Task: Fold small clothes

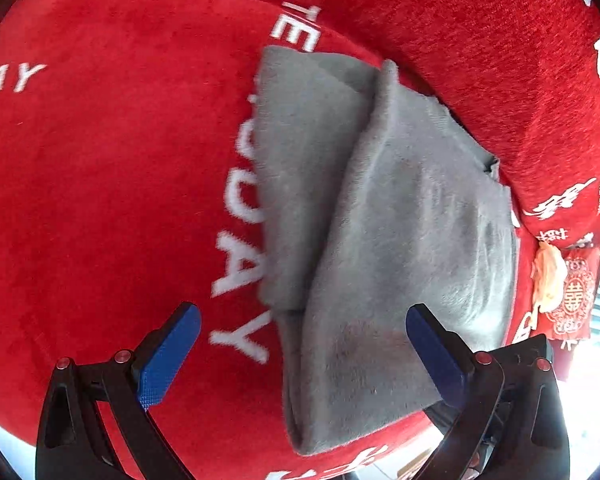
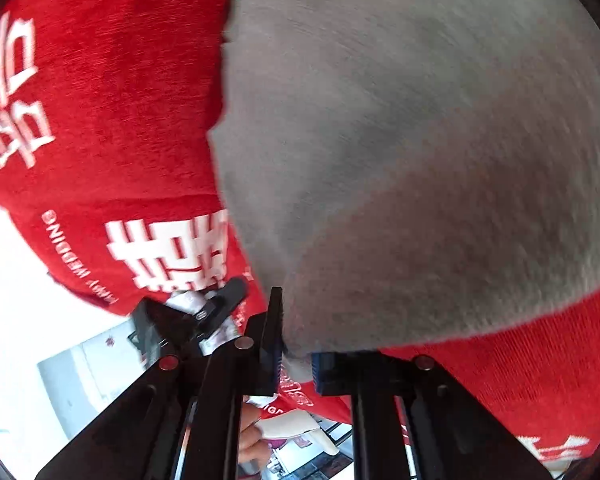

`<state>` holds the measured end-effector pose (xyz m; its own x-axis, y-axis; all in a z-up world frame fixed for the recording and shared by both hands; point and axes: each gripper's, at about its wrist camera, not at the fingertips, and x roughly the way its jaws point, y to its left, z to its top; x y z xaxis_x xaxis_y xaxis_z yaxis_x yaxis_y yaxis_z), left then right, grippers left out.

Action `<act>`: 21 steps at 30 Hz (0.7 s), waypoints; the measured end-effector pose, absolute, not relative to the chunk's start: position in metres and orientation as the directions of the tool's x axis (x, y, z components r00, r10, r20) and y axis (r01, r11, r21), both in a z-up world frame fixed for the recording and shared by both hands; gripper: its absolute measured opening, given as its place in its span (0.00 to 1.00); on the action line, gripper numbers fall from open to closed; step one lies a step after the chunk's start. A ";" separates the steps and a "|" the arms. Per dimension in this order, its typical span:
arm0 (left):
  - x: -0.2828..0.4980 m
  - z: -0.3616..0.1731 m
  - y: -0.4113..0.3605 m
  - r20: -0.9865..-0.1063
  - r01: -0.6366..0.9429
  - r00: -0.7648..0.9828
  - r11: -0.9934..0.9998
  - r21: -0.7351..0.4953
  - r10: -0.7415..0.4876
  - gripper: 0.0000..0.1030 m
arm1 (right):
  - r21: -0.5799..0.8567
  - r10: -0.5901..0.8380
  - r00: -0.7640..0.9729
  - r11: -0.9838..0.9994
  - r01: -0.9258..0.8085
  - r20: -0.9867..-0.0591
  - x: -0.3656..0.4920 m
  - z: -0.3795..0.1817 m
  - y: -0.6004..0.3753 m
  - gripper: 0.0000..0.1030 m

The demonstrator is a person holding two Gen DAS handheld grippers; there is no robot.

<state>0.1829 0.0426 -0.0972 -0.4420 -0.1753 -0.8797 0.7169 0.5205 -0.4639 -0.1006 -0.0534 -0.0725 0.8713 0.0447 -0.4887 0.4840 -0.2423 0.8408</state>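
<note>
Garment: a grey fleecy cloth (image 1: pixel 380 220), soft nap, folded into overlapping layers with a diagonal crease, lying on the red cover.
Surface: red plush cover (image 1: pixel 100 180) with white woven letters reading "DAY".
Left gripper (image 1: pixel 302 354): blue ribbed pads spread wide apart, grasping nothing; the cloth's near end lies between and just ahead of the fingers.
Right gripper (image 2: pixel 296 364): fingers nearly together, pinching the cloth's (image 2: pixel 400 140) lower edge.
Right view only: the cloth seen close and blurred, and white Chinese characters (image 2: pixel 172 252) on the cover left of the fingers.
</note>
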 end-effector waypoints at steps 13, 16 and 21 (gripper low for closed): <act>0.133 -0.086 -0.025 -0.892 0.803 -0.425 0.389 -0.451 -0.158 0.74 | 0.794 0.243 0.775 -0.030 0.607 -0.583 -0.089 -0.048 -0.054 0.11; 0.127 -0.087 -0.029 -0.929 0.857 -0.349 0.359 -0.370 -0.122 0.58 | 0.723 0.332 0.675 0.032 0.690 -0.659 -0.094 -0.048 -0.052 0.17; 0.126 -0.088 -0.026 -0.939 0.869 -0.325 0.359 -0.342 -0.107 0.57 | 0.662 0.277 0.611 0.162 0.731 -0.742 -0.115 -0.015 -0.080 0.58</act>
<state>0.1259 -0.0257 -0.0884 -0.3254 -0.1072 -0.9395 0.8686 0.3588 -0.3418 -0.1148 -0.0801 -0.0148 0.6106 0.2773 -0.7418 0.7314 0.1617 0.6624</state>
